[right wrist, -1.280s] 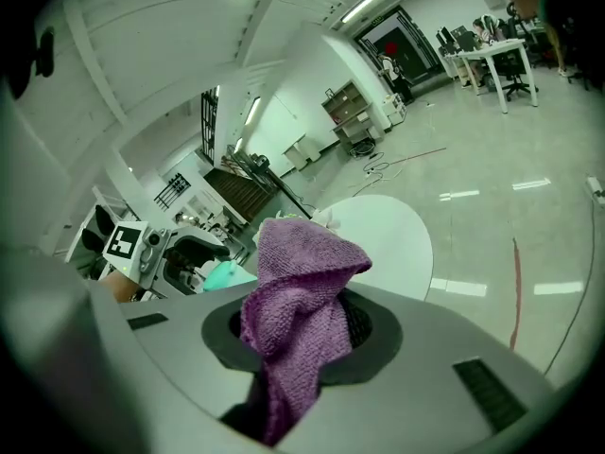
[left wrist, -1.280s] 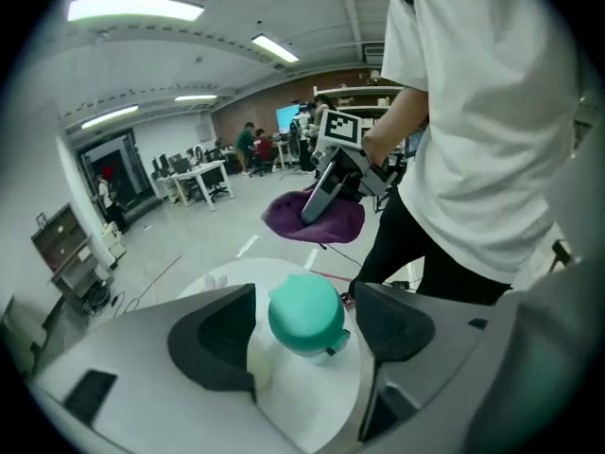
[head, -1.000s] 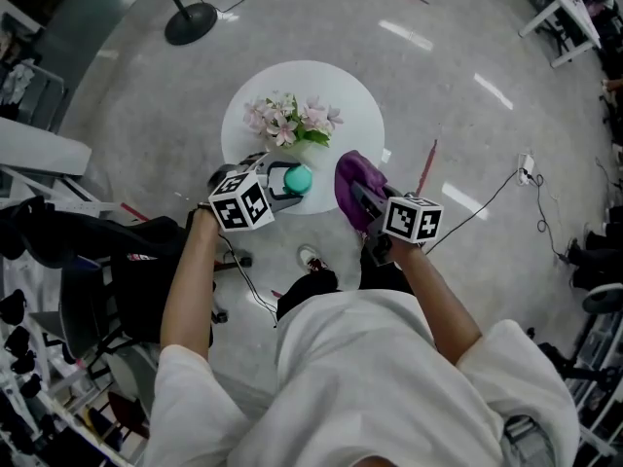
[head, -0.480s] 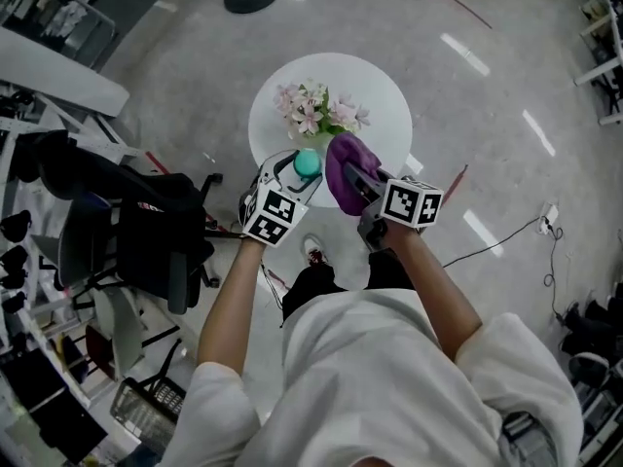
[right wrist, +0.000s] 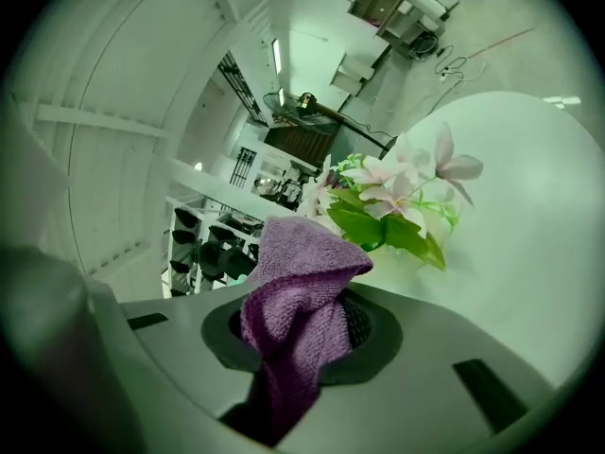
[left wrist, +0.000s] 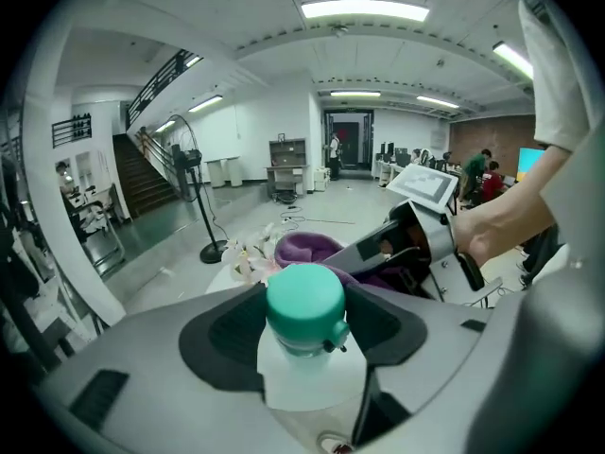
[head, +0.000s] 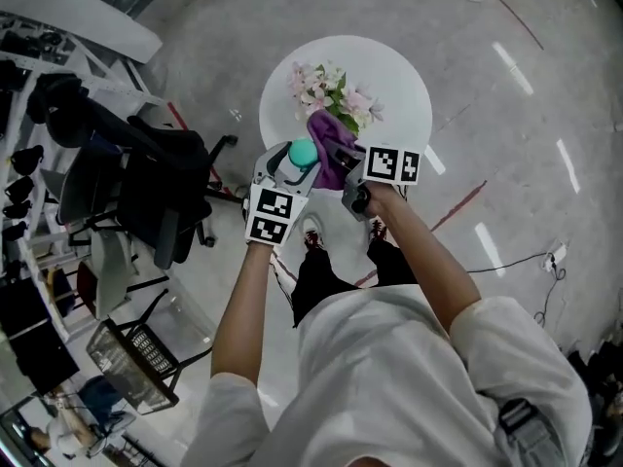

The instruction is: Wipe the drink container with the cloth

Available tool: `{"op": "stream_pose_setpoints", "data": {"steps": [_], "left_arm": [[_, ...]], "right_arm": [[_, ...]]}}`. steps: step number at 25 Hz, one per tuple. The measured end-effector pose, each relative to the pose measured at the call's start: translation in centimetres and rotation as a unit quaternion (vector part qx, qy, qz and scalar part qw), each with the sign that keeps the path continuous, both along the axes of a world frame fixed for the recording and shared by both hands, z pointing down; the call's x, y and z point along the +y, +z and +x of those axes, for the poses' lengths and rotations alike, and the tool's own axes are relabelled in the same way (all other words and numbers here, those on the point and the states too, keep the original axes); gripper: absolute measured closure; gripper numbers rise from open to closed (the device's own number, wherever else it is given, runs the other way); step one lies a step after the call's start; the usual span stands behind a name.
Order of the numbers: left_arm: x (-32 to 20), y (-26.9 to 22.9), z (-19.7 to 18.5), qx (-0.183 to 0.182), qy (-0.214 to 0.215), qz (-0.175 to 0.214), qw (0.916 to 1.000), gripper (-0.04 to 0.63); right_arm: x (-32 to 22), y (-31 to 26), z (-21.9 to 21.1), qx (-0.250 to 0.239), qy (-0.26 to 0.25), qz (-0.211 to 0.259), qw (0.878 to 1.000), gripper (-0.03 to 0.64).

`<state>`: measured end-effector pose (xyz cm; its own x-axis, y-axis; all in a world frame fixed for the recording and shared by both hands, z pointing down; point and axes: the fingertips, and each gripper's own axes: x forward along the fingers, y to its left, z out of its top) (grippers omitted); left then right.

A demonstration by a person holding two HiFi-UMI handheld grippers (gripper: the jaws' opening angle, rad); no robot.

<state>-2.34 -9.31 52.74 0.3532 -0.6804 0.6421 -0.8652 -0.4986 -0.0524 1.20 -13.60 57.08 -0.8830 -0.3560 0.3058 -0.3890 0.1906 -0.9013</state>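
While the left gripper (left wrist: 307, 329) clamps the bottle (left wrist: 312, 372) by its body, teal cap up, over the near edge of the round table (head: 404, 76), the right gripper (right wrist: 298, 334) pinches a bunched purple cloth (right wrist: 302, 263) over that same edge, just beside the cap. No view confirms contact between cloth and bottle. Step in hand looks like bringing the cloth to the bottle, with wiping at or near its start. Next move likely needs the cloth pressed onto the bottle's side and dragged along it, the left grip held steady, and the flowers (head: 331, 90) on the table kept clear.
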Motion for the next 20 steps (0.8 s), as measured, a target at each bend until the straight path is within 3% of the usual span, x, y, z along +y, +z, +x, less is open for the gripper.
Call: {"op": "stream_pose_setpoints", "data": {"steps": [4,11,20], "left_arm": [[-0.3,-0.1,0.1,0.007,-0.027,0.003,0.9996,0.323],[-0.1,0.2,-0.2,0.029,-0.074,0.011,0.9968,0.324],[0.0,0.1,-0.5,0.040,-0.103,0.019,0.9937,0.324]], "right_arm": [[-0.7,3.0,-0.1,0.072,-0.042,0.029,0.996,0.515],[0.5,9.0,0.0,0.174,-0.123,0.046,0.976,0.515],[2.6,15.0,0.3,0.225,-0.172,0.011,0.959,0.514]]}}
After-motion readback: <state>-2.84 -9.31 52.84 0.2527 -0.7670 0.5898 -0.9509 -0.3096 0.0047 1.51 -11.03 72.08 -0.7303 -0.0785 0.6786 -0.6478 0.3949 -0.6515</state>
